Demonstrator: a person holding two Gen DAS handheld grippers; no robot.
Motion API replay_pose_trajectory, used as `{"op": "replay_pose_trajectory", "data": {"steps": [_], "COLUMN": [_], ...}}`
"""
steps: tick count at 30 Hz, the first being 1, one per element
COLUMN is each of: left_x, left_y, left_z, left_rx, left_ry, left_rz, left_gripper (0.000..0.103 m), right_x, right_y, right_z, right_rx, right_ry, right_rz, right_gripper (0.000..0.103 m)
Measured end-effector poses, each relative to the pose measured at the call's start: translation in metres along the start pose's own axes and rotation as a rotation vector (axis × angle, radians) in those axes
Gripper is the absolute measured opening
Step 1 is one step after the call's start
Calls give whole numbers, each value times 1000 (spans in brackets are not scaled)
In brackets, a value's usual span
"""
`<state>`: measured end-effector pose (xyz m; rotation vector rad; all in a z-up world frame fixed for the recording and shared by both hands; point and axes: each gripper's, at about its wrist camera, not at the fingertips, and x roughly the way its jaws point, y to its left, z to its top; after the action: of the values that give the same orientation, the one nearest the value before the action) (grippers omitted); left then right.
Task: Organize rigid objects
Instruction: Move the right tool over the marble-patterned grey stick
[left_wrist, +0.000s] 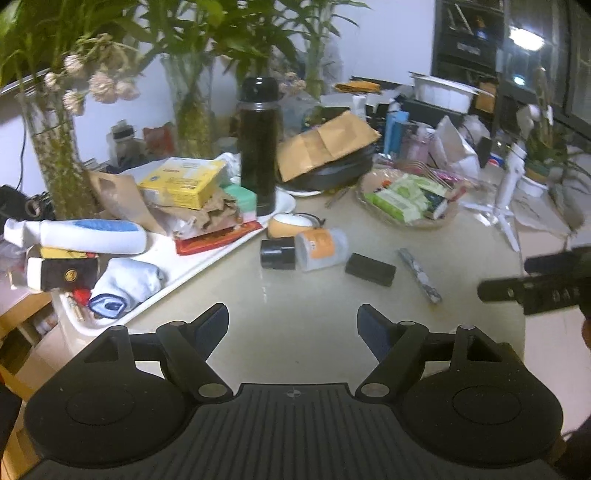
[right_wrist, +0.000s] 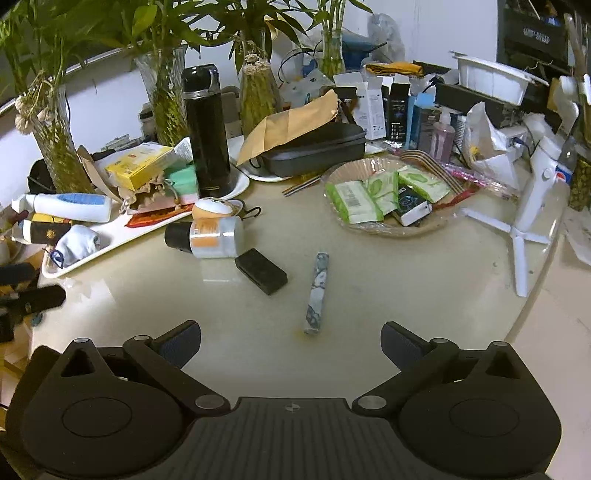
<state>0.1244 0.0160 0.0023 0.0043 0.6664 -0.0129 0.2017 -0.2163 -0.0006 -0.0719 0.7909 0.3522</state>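
Note:
On the pale table lie a grey patterned stick (right_wrist: 317, 292) (left_wrist: 420, 275), a flat black block (right_wrist: 261, 271) (left_wrist: 370, 269) and a toppled bottle with an orange label and black cap (right_wrist: 207, 236) (left_wrist: 306, 249). My right gripper (right_wrist: 291, 338) stands open just short of the stick's near end, nothing between its fingers. My left gripper (left_wrist: 292, 325) is open over bare table, well short of the bottle. In the left wrist view the right gripper's fingers (left_wrist: 517, 288) show at the right edge.
A white tray (right_wrist: 122, 230) at the left holds tubes, boxes and a tall black flask (right_wrist: 207, 129). A glass dish (right_wrist: 439, 219) with green packets sits at the right, beside a white tripod (right_wrist: 524, 236). Vases with plants and cluttered boxes line the back.

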Motion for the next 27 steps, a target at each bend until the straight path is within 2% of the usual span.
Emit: {"op": "replay_pose_trajectory", "data": {"steps": [10,12,18,27], "left_x": [5,5,6,6], "left_y": [-1,-2,-2,6], "left_z": [-1,-1,-2,1], "left_rx": [-21,-19,-17,-54], "left_ry": [29,26,20,16], "left_rz": [-12,-3,23,43], "left_gripper": [77,77,77,77], "right_x": [33,45,79,123], "right_y": [-1,-3,-11,-13], "right_z": [12,15,26,32], "right_rx": [-43,-54,-65,-83], "right_ry": [31,32,56,106], "right_rz": [-26,-26,-20,-31], "right_gripper": [102,95,89,87]}}
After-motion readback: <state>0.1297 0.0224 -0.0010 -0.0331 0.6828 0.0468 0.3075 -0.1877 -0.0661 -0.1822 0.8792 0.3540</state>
